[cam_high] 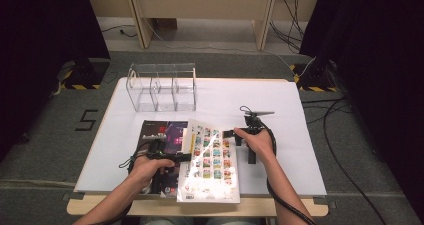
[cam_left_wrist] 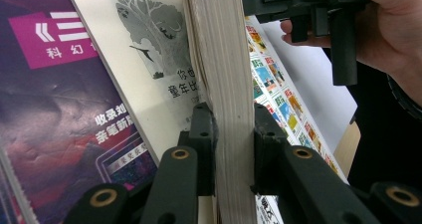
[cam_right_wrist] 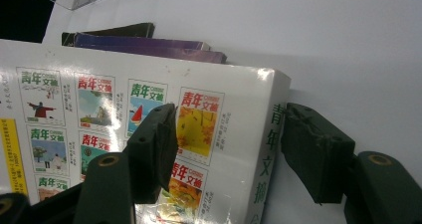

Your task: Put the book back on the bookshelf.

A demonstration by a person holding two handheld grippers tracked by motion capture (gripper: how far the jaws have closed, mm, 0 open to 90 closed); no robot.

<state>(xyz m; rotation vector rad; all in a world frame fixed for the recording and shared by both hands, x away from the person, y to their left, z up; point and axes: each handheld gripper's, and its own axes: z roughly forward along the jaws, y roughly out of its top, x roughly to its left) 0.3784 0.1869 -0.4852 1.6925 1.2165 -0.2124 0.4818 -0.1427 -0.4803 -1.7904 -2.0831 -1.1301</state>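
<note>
I see the worktop (cam_high: 280, 100) carrying a clear organiser (cam_high: 161, 87) near its far edge. At the near edge lies a dark magazine (cam_high: 162, 132), with the thick white book (cam_high: 212, 160) partly over it, its left side lifted. My left claw (cam_left_wrist: 233, 129) clamps the book's page block. My right claw (cam_right_wrist: 226, 144) stands wide, straddling the book's spine corner, not gripping.

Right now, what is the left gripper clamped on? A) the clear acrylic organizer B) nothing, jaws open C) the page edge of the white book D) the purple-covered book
C: in the left gripper view the left gripper has both jaws pressed against the page block of the white book; the purple-covered book lies beside it, ungripped.
</note>
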